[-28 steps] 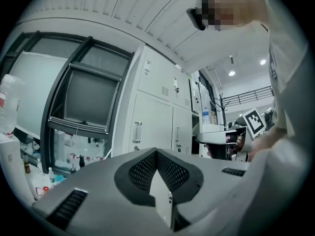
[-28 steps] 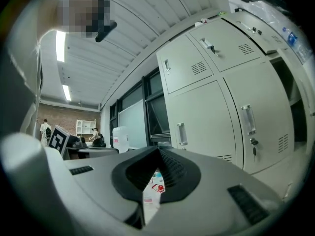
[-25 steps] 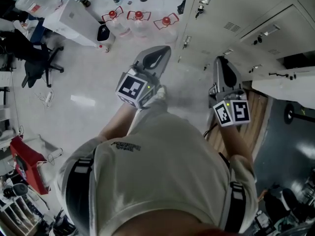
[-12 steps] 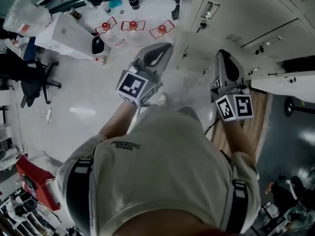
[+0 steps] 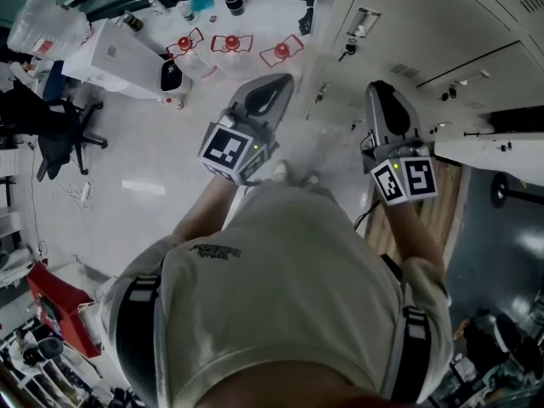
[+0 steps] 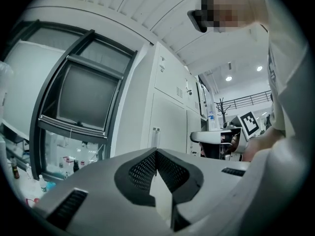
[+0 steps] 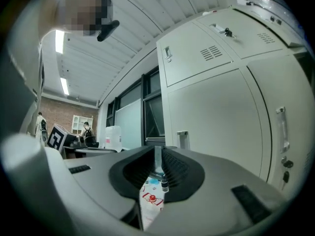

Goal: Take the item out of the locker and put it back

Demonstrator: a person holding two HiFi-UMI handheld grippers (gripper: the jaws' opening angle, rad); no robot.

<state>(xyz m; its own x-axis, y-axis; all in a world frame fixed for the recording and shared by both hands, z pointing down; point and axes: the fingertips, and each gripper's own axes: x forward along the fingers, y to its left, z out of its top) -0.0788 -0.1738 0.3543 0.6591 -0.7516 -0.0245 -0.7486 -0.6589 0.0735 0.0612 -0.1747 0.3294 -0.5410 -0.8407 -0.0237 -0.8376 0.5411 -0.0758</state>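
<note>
1. My left gripper [image 5: 274, 92] points level, with its jaws pressed together and empty.
2. My right gripper [image 5: 382, 94] has just been opening: the gap is narrow and nothing is between the jaws.
3. The lockers [image 5: 442, 24] stand ahead; I cannot see the item.

Lockers [image 5: 442, 24] are standing along the floor's [image 5: 144, 134] right edge. Three jugs [image 5: 231, 44] are sitting in a row at the floor's far edge, left of the lockers. A box [image 5: 110, 53] is lying left of the jugs. A chair [image 5: 51, 134] is standing at the left edge, before the box.

Three red-capped bottles [image 5: 231, 41] in a row on the pale floor [image 5: 127, 134], black office chair [image 5: 55, 130] well apart
</note>
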